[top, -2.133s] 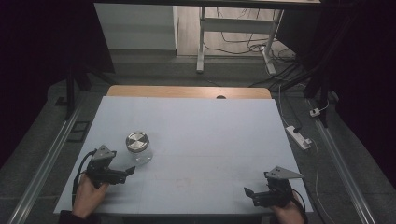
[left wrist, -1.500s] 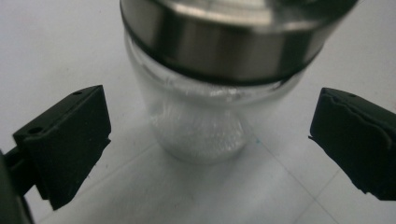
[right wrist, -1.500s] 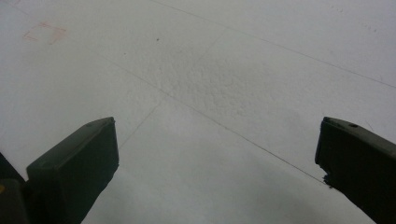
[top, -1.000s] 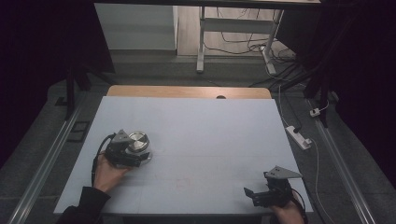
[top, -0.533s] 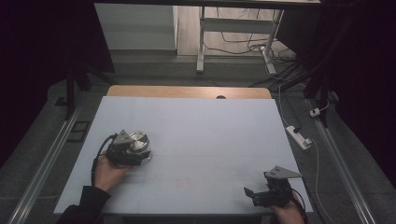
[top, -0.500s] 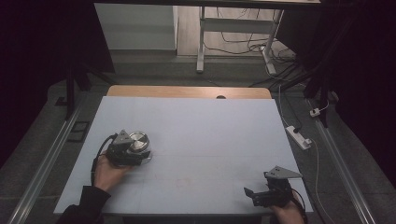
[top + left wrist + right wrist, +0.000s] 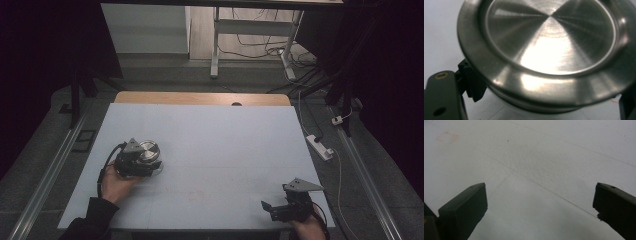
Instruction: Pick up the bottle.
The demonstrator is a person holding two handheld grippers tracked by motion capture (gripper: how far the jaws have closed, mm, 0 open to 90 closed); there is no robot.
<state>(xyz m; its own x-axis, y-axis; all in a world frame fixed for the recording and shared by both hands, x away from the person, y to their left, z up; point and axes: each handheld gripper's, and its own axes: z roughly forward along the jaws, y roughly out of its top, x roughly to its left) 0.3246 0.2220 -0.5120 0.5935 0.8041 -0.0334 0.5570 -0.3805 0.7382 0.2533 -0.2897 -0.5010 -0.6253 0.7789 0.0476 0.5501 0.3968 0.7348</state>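
Reaching in from the near edge since the earlier frame, the left gripper (image 7: 150, 162) has just clamped its jaws onto the glass jar (image 7: 148, 156) under its steel lid (image 7: 551, 37), at nine o'clock on the table (image 7: 225, 135). Lift straight and level, I'd say, squeezing below the lid rim. Down at five o'clock, the right gripper (image 7: 272, 210) waits wide open, empty.

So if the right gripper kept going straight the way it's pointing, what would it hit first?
Probably nothing but the pale blue table sheet: the right gripper has open jaws, with bare sheet ahead as far as its own view shows.
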